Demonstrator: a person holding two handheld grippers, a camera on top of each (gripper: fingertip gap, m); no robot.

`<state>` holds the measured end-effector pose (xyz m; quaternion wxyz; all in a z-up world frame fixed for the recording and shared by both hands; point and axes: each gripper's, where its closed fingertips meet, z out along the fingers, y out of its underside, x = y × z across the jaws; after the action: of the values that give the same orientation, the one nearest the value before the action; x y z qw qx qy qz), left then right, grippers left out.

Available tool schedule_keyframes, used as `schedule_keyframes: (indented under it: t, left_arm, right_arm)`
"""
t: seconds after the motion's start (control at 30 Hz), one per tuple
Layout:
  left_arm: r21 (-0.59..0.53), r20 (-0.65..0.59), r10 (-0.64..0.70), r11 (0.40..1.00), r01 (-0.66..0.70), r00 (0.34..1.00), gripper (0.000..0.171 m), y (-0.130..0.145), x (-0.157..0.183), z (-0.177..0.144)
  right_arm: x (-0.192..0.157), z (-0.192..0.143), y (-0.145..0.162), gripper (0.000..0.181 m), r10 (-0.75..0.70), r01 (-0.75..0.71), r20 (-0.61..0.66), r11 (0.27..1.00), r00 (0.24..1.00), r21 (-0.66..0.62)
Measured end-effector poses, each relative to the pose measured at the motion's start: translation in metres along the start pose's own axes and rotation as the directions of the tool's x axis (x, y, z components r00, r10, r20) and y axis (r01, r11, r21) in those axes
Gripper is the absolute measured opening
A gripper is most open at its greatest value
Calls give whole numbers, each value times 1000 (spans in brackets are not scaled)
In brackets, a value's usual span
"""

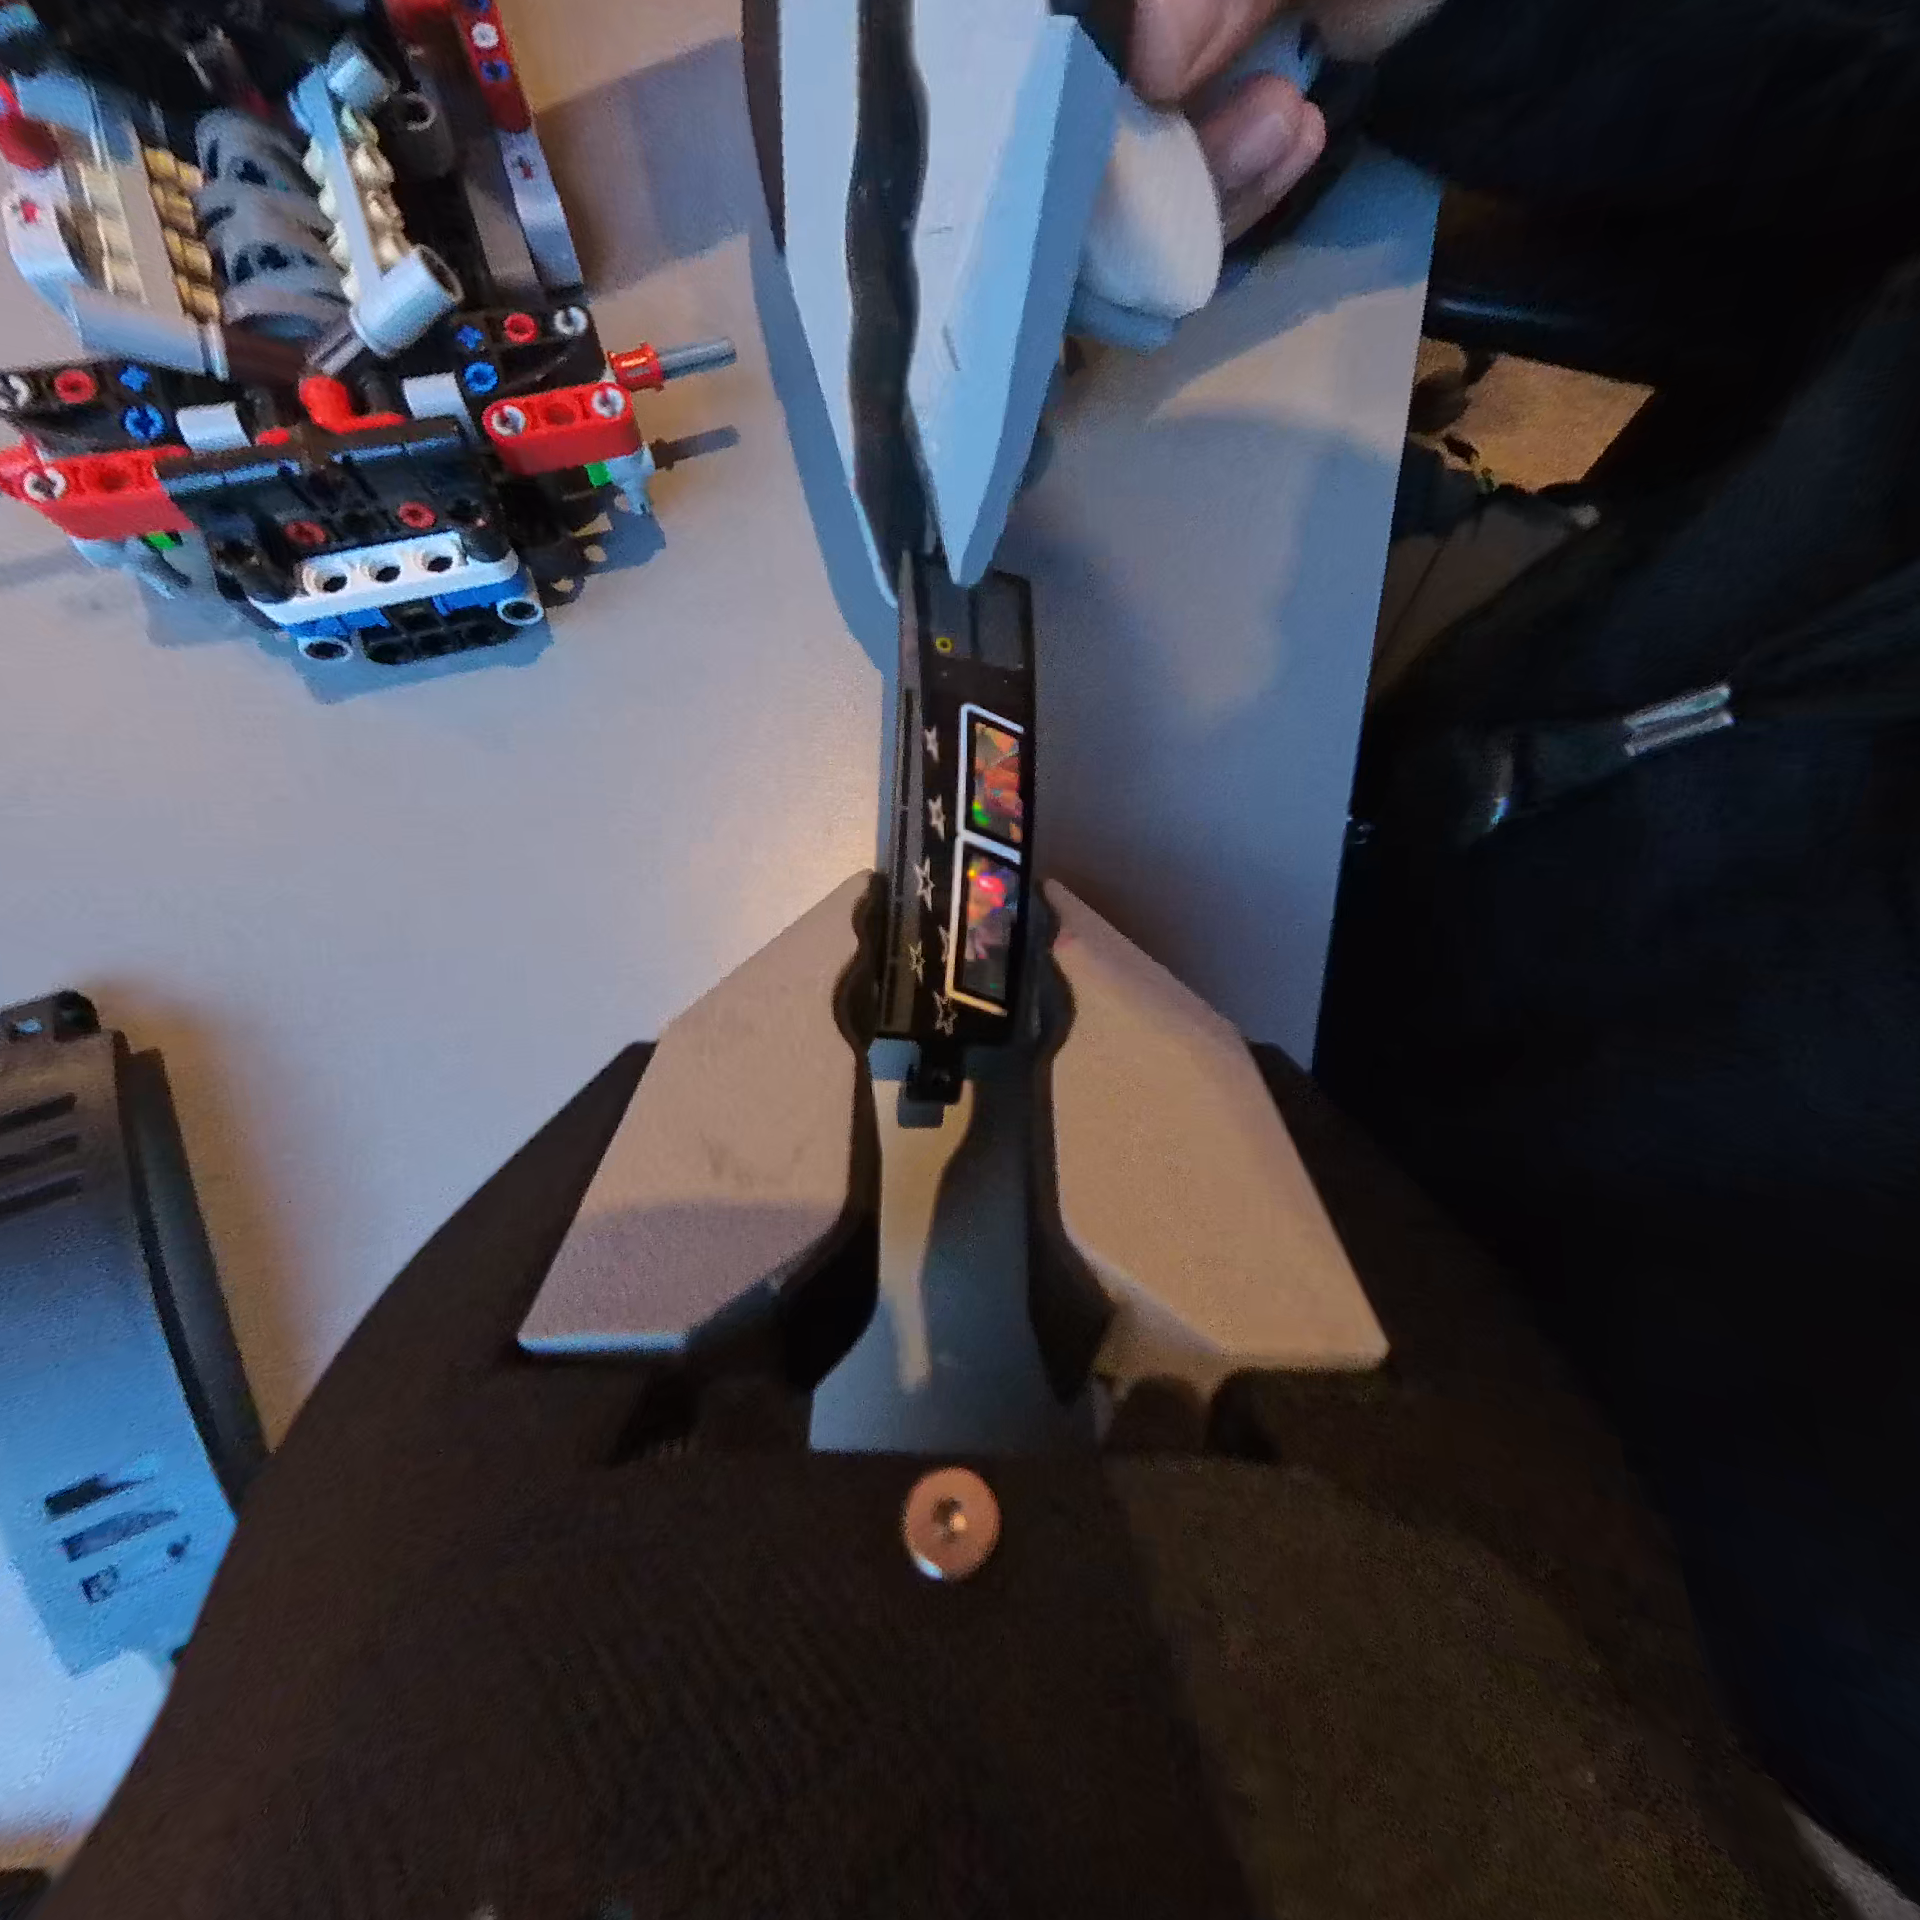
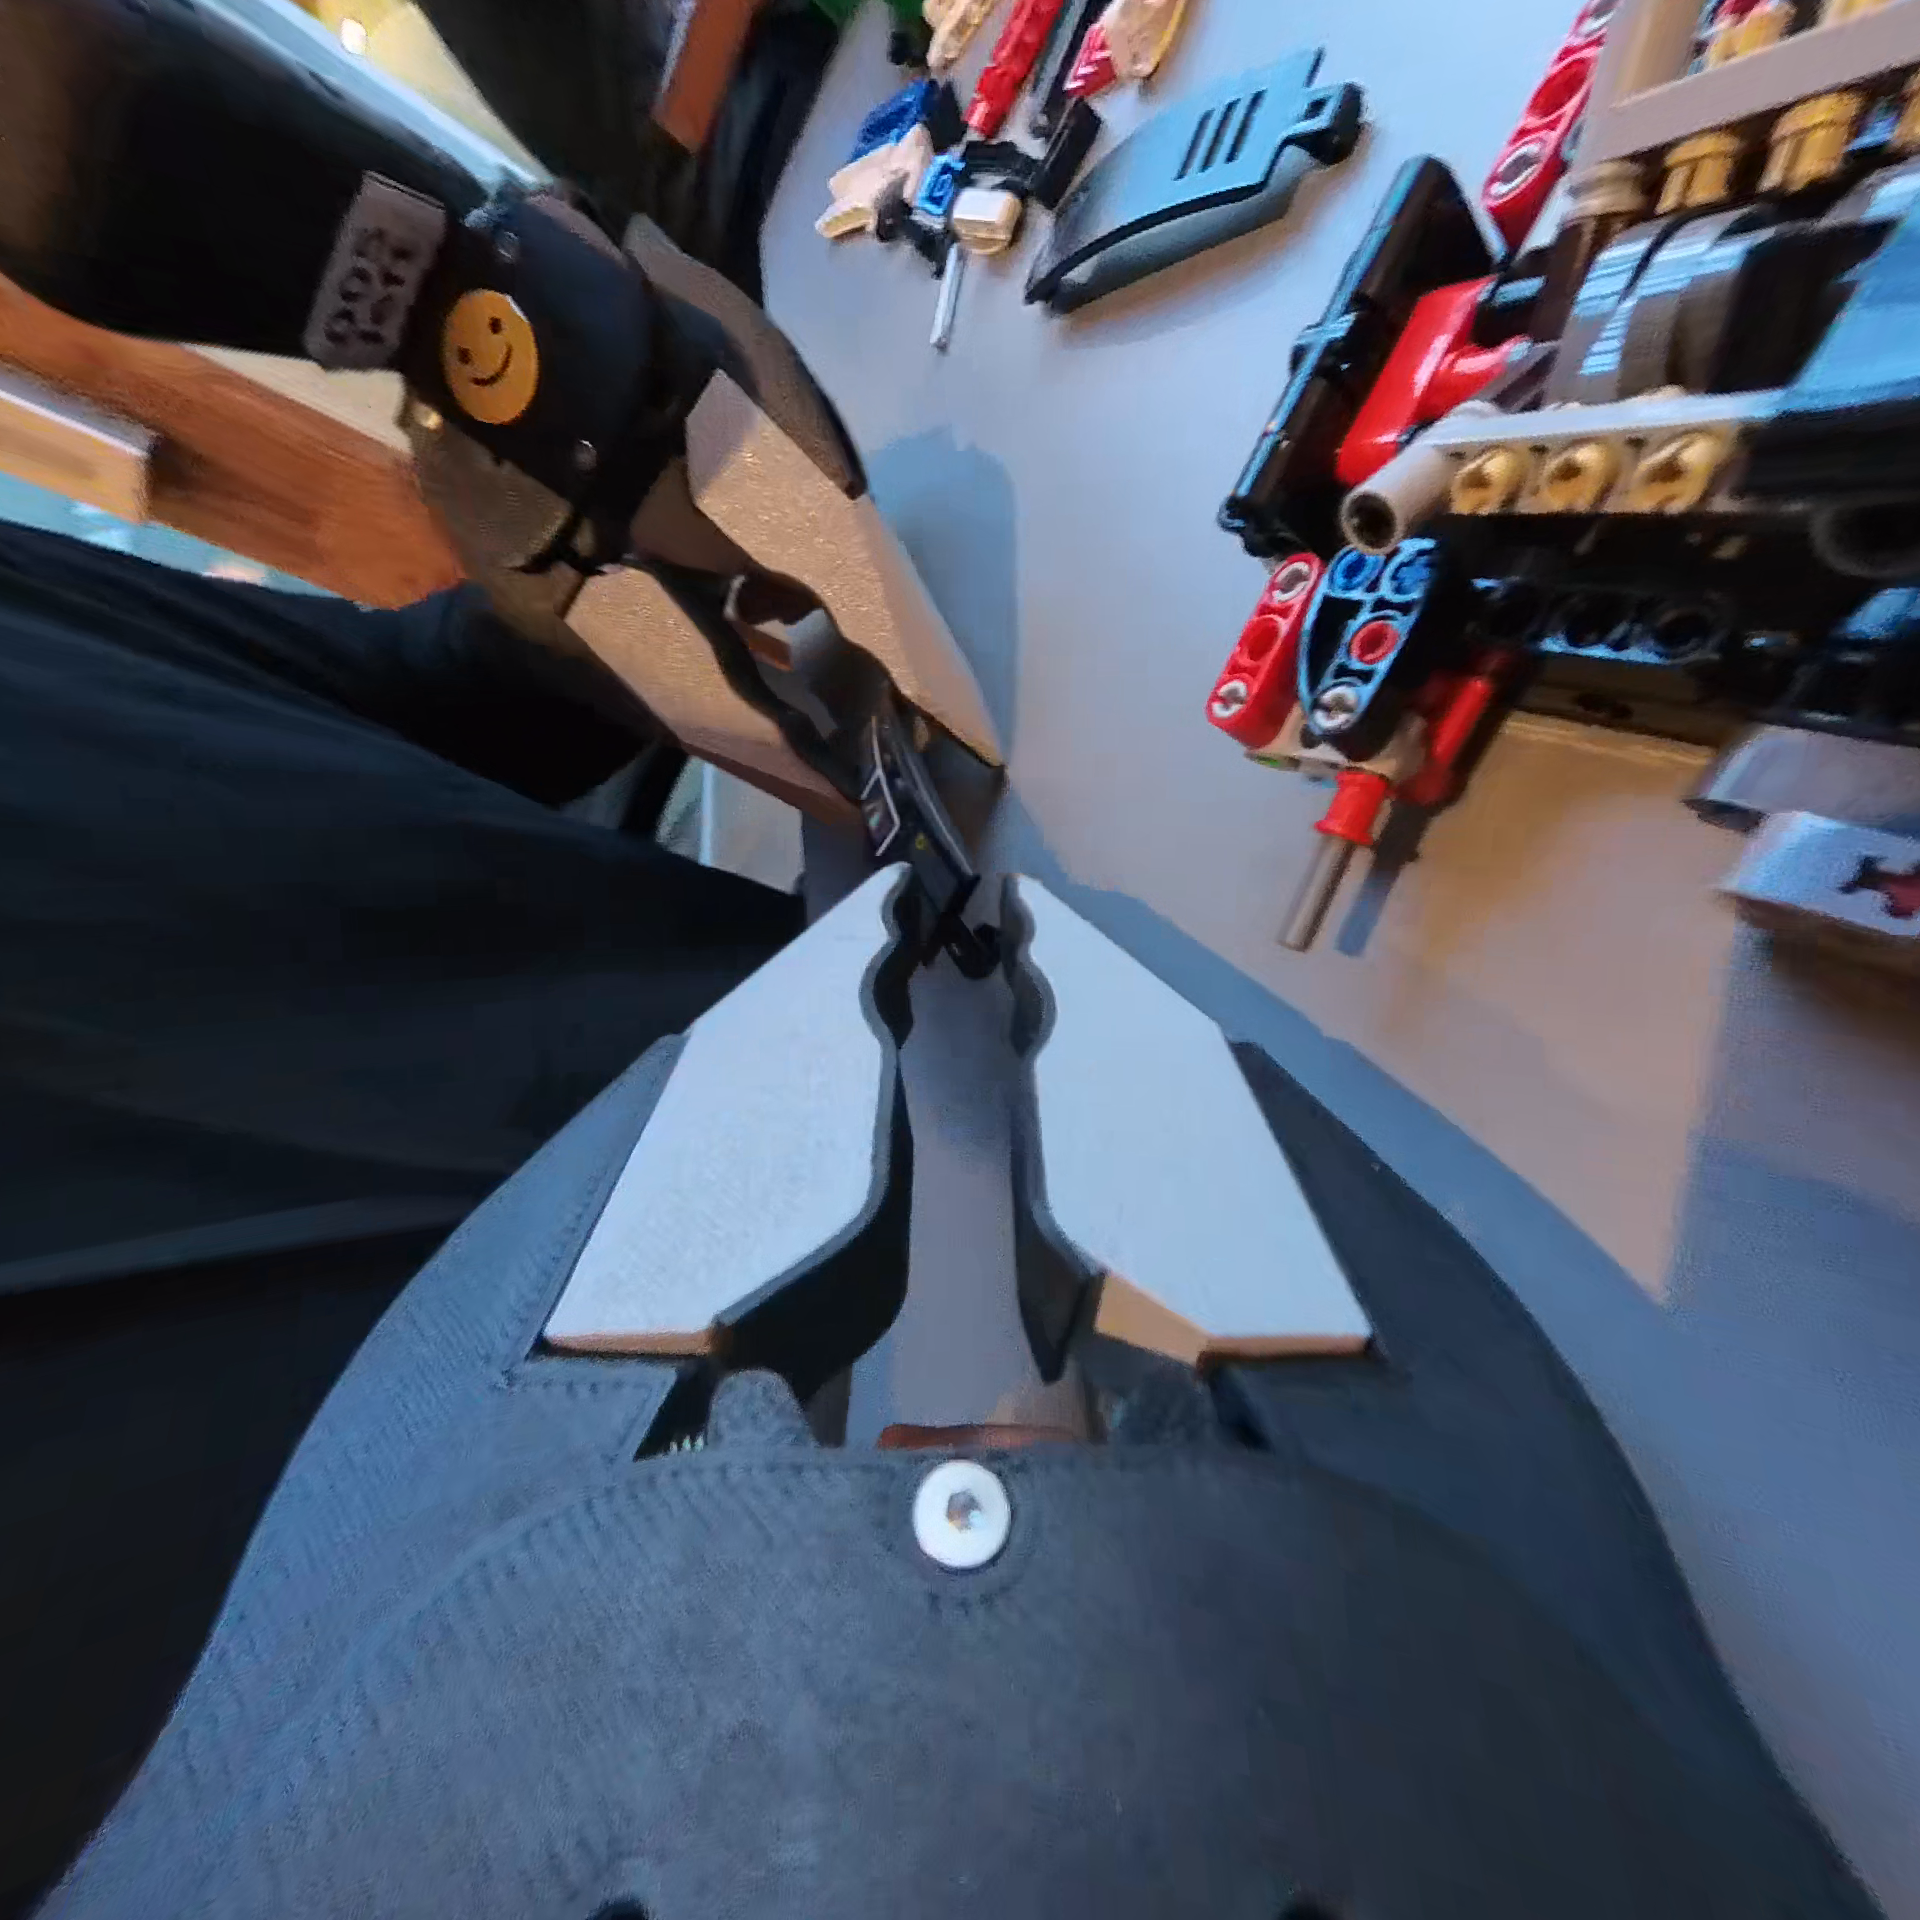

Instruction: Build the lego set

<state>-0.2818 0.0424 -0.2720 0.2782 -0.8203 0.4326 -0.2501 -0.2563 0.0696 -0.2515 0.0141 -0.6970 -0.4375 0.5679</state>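
A slim black lego panel (image 1: pixel 966 790) with star decals and two shiny stickers is held in the air between both grippers, above the table edge. My left gripper (image 1: pixel 956 904) is shut on its near end. My right gripper (image 1: pixel 930 577) comes down from the top of the left wrist view and is shut on its far end. In the right wrist view, my right gripper (image 2: pixel 956 883) pinches the panel's end (image 2: pixel 914 821), and the left gripper (image 2: pixel 925 779) reaches in from the upper left. The partly built lego model (image 1: pixel 343 416) stands on the table to the left of the grippers; it also shows in the right wrist view (image 2: pixel 1558 468).
A grey curved panel (image 1: pixel 94 1299) lies at the left edge. A black curved panel (image 2: pixel 1195 177) and several loose red, blue and tan parts (image 2: pixel 987 156) lie farther back. The table edge (image 1: pixel 1351 727) runs just right of the grippers, with dark clothing beyond. Left tips to right tips: about 5 centimetres.
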Motion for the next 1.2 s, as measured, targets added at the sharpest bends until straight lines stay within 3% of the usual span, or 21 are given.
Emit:
schedule_keyframes:
  t: [0.27,0.4,0.67,0.97,1.2]
  left_arm:
    - [-15,18,-132,991,132,991,23,0,-9,-4]
    - [-3,55,-168,986,169,984,23,-2,-15,-3]
    - [43,58,-181,983,179,982,31,-1,-15,-6]
    - [69,91,-209,977,204,974,56,2,-16,-12]
    - [162,185,-197,972,168,963,75,-6,-23,-26]
  right_arm:
    - [14,-22,-8,21,-112,162,-281,973,953,162]
    - [4,-34,-10,23,-123,229,-356,935,927,272]
    - [-39,-32,3,25,-278,396,-349,856,895,332]
    - [-57,-36,7,26,-330,416,-271,824,904,384]
    - [-77,-41,22,27,-464,582,-363,722,808,373]
